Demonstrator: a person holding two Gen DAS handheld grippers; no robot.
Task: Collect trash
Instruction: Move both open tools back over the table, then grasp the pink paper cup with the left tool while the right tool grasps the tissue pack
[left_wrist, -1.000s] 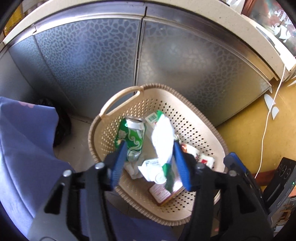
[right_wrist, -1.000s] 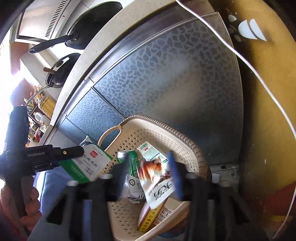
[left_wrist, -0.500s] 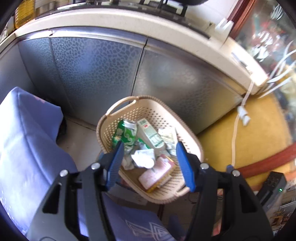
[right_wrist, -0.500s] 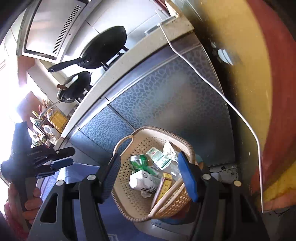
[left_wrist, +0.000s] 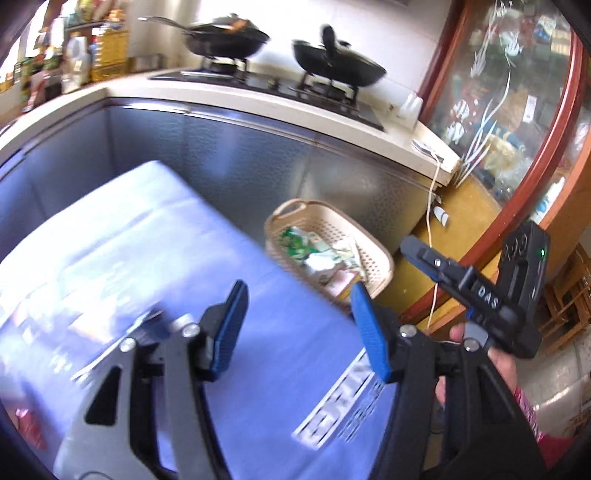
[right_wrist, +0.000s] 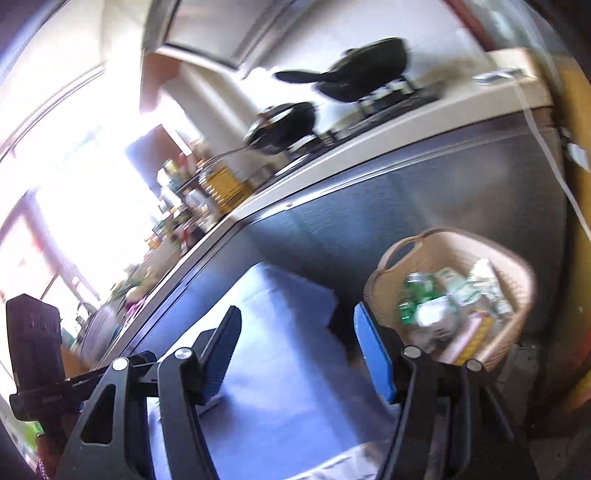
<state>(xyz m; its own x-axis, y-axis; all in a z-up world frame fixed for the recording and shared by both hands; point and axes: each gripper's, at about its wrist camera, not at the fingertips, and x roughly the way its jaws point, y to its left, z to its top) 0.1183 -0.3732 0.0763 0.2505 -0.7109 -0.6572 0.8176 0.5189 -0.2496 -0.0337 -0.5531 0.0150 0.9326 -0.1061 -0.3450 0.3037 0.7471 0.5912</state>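
Both tongs stood spread with nothing between their blue pads: the left gripper (left_wrist: 299, 328) and the right gripper (right_wrist: 295, 350) hung over a blurred lilac cloth (left_wrist: 122, 251). The beige basket (right_wrist: 517, 280) sat against the grey cabinet (left_wrist: 240, 158), its trash (right_wrist: 436, 306) smeared by motion blur, labels unreadable.
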